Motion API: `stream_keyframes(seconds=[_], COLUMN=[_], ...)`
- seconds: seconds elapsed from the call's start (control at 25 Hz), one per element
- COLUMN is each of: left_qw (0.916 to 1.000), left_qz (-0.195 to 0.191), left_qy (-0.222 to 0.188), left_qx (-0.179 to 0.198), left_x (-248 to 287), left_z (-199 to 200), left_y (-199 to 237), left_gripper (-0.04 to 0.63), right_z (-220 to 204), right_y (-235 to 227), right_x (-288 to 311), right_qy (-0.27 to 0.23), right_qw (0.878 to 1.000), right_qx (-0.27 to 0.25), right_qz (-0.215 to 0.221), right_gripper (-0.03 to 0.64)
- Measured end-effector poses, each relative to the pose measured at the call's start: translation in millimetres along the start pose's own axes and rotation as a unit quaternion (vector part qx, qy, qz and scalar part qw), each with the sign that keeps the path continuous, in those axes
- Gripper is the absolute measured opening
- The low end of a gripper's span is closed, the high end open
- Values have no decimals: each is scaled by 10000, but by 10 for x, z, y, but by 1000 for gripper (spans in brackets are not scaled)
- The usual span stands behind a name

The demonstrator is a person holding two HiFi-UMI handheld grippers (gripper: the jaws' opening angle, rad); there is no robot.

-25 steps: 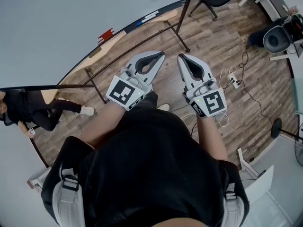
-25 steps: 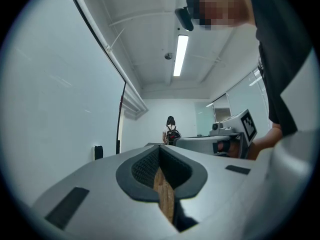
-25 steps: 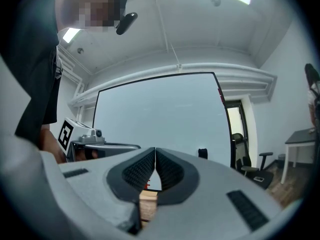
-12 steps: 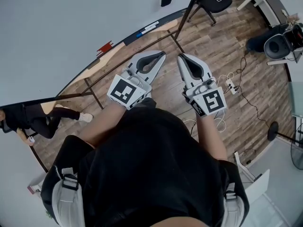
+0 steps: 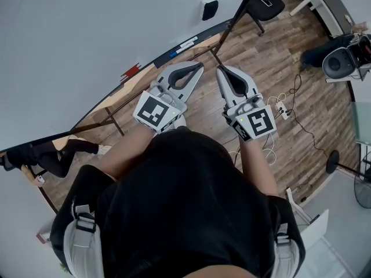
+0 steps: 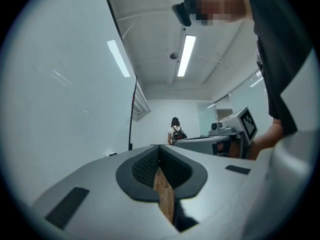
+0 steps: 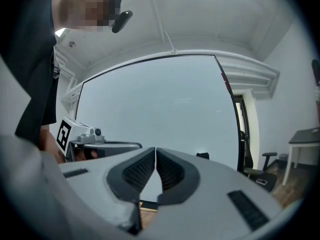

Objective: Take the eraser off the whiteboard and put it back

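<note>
A small black eraser (image 5: 209, 8) sticks to the big whiteboard (image 5: 87, 33) at the top of the head view. In the right gripper view the eraser (image 7: 202, 155) is a dark spot low on the board, right of the jaws. My left gripper (image 5: 200, 66) and right gripper (image 5: 219, 68) are held side by side, level, pointing at the board's lower edge. Both are shut and empty, well short of the eraser. In their own views the left gripper's (image 6: 160, 147) tips meet, and the right gripper's (image 7: 155, 148) pads touch.
The board's tray (image 5: 174, 48) carries markers and a red item (image 5: 130, 71). Black stand legs (image 5: 223, 36) cross the wooden floor below it. An office chair (image 5: 268, 2), a power strip with cables (image 5: 284, 110) and a desk stand to the right. A person (image 5: 40, 155) is at the left.
Both grippers and the head have come nearer the whiteboard. The eraser has come fully into the head view. Both grippers stay shut and side by side.
</note>
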State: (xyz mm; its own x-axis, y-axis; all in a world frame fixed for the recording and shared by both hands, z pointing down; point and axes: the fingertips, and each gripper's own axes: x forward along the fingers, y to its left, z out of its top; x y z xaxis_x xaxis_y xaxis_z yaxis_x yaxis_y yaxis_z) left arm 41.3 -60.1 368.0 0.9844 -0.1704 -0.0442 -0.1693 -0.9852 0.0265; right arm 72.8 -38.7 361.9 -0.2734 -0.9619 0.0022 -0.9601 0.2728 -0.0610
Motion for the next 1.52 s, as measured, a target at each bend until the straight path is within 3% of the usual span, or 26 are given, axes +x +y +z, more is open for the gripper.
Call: stream_keyframes(seconds=[0.52, 0.92, 1.28, 1.52], left_qw=[9999, 9999, 9988, 9969], left_qz=[-101, 72, 473, 771], left_qy=[53, 56, -15, -126], left_qx=[-93, -116, -98, -32], left_x=[73, 219, 497, 655], left_z=[-79, -136, -146, -170], left_y=[472, 695, 933, 1097], left_gripper=[-5, -5, -6, -6], right_z=[-104, -152, -218, -330], right_y=[-161, -430, -908, -1260], right_x=[404, 594, 852, 1053], right_qy=[171, 191, 276, 393], right_qw=[9996, 9995, 9995, 9987], right_qx=[-81, -2, -33, -110], right_qz=[-232, -269, -152, -292], right_gripper=[2, 5, 17, 46])
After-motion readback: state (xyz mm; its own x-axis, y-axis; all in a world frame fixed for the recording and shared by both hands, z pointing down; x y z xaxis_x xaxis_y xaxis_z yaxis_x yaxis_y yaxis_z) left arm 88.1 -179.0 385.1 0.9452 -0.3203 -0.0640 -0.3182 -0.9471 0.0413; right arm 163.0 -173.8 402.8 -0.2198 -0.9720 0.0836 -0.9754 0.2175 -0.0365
